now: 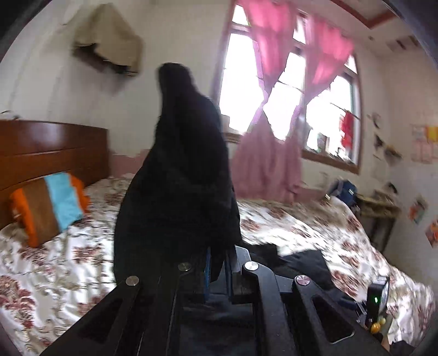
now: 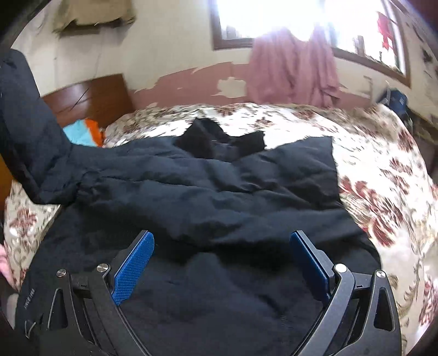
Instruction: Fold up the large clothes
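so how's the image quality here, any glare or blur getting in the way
Left wrist view: the window is blown out white behind the pink curtains, and the raised black coat sleeve is motion-smeared. Right wrist view: the window glares at top, the floral bedspread streaks at the right, and the black coat shows little detail.

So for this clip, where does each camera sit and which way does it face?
Left wrist: on the left gripper, raised, facing the window; its fingers pinch a lifted part of the black coat.
Right wrist: on the right gripper, fingers apart, looking down at the coat on the bed.
Shared: coat, bed, pink curtain, headboard.
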The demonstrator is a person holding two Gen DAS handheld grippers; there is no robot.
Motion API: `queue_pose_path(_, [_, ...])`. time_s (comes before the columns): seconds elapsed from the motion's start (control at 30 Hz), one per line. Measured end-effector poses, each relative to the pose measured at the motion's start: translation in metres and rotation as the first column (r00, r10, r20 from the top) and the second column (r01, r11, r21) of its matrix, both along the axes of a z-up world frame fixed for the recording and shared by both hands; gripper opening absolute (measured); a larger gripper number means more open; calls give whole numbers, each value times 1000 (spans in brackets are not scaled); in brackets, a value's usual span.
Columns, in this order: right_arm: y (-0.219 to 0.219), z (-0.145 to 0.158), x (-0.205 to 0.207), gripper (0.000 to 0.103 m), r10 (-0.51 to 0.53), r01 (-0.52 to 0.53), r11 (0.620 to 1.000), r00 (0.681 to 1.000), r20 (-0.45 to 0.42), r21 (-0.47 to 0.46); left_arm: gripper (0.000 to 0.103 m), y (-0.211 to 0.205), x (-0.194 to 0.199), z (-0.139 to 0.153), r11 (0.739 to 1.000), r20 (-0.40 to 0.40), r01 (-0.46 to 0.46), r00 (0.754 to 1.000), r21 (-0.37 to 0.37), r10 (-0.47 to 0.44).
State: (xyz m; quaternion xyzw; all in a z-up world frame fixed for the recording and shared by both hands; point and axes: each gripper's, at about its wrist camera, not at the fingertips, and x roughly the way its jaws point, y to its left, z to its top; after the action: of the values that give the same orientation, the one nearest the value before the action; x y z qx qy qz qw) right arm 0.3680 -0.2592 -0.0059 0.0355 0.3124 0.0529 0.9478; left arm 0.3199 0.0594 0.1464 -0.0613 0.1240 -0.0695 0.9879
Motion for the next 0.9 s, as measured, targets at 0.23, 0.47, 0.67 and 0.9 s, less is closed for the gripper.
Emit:
queue_pose_path(0.23, [-61, -14, -7, 97, -63, 66, 980, 998, -22, 186, 8, -93, 23, -37, 982, -135, 184, 975, 26, -179])
queue_pose_path(0.47, [-96, -28, -7, 97, -14, 12, 907, 1000, 2, 421, 8, -153, 44, -107, 955, -330, 297, 904, 27, -272])
queue_pose_path(0.67, [-110, -43, -8, 97, 58, -90, 814, 996, 74, 574, 9, -169, 55, -161, 955, -475, 296, 842, 11, -256])
queue_pose_path(0.9, [-90, -72, 23, 97, 169, -131, 775, 986, -3, 618, 16, -175, 50, -187, 939, -548, 340, 796, 51, -258])
